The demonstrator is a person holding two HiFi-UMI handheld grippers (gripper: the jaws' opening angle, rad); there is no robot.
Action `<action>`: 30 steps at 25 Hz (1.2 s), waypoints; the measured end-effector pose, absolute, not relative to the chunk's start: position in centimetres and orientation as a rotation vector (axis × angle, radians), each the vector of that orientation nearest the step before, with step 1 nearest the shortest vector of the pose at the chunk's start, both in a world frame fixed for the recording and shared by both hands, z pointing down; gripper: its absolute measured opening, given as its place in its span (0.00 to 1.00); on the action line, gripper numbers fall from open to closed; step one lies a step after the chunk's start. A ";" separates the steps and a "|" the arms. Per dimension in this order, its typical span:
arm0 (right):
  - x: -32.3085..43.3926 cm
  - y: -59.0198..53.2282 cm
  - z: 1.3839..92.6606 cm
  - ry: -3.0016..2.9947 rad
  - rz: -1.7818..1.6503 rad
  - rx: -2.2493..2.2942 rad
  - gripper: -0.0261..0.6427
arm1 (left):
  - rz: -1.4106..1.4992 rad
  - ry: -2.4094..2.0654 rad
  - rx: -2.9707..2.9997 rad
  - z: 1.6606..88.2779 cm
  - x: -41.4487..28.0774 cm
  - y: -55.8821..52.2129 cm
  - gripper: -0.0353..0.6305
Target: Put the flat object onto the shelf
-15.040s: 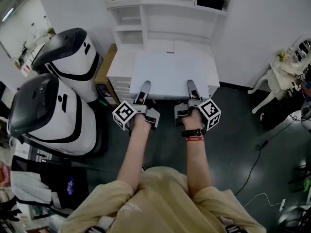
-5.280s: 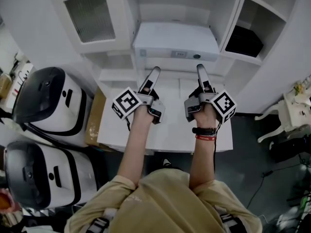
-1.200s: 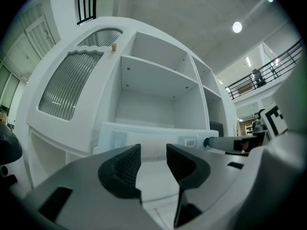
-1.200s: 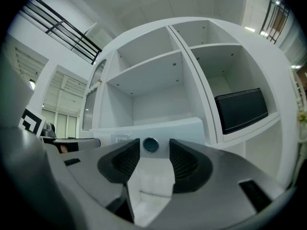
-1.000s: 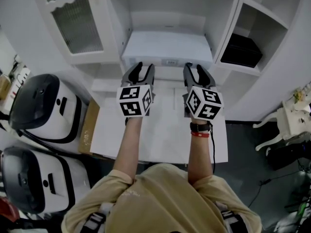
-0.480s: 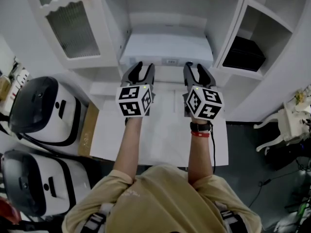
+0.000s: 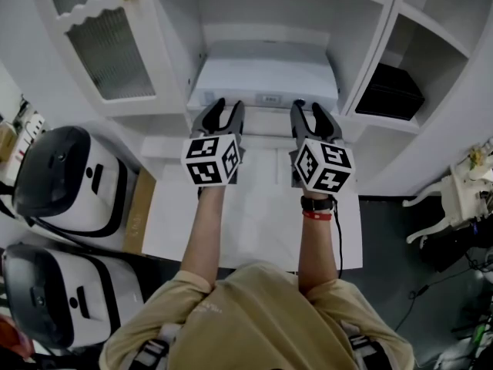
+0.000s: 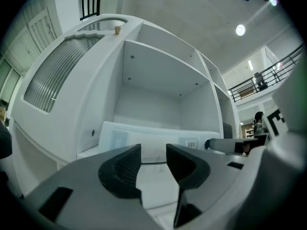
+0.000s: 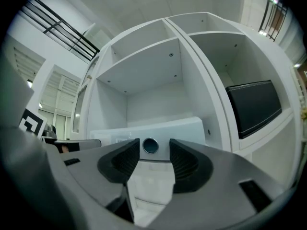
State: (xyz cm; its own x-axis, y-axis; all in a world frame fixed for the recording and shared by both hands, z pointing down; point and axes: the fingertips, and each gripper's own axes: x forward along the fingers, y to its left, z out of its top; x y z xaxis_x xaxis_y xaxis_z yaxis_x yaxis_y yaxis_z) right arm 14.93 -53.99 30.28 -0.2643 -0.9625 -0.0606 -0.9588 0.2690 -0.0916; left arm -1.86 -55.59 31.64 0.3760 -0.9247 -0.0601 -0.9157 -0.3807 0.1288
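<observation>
The flat white object (image 7: pixel 263 76) lies on the middle shelf (image 7: pixel 262 18) of the white cabinet, its front face with a small label and a round button toward me. My left gripper (image 7: pixel 219 109) hovers just in front of its left part, jaws apart with nothing between them. My right gripper (image 7: pixel 314 108) is level with it before the right part, also open and empty. In the left gripper view the flat object (image 8: pixel 158 139) shows beyond the left gripper (image 8: pixel 153 161). In the right gripper view its round button (image 9: pixel 150 146) sits beyond the right gripper (image 9: pixel 154 161).
A black box (image 7: pixel 389 91) fills the compartment to the right. A ribbed glass door (image 7: pixel 108 48) closes the left one. The white desk top (image 7: pixel 254 206) lies below my arms. Two white and black machines (image 7: pixel 65 176) stand at the left, with a cardboard box (image 7: pixel 135 216) beside them.
The flat object went from the desk up onto the middle shelf, and both grippers let go of it. Over the last second the grippers have stayed nearly still in front of it.
</observation>
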 end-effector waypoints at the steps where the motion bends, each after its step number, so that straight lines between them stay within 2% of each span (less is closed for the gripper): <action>1: 14.8 -54.0 30.3 2.419 -0.047 -1.842 0.36 | -0.192 -1.706 2.542 31.6 -2.0 -55.7 0.32; 5: 14.8 -54.3 30.2 2.414 -0.029 -1.851 0.34 | -0.206 -1.714 2.541 31.4 -2.3 -56.1 0.29; 17: 14.8 -54.0 30.7 2.440 0.051 -1.941 0.33 | -0.245 -1.672 2.534 31.8 -2.5 -55.4 0.28; 30: 14.6 -49.2 31.9 2.424 -0.023 -1.930 0.33 | -0.200 -1.711 2.533 33.0 -4.5 -49.7 0.28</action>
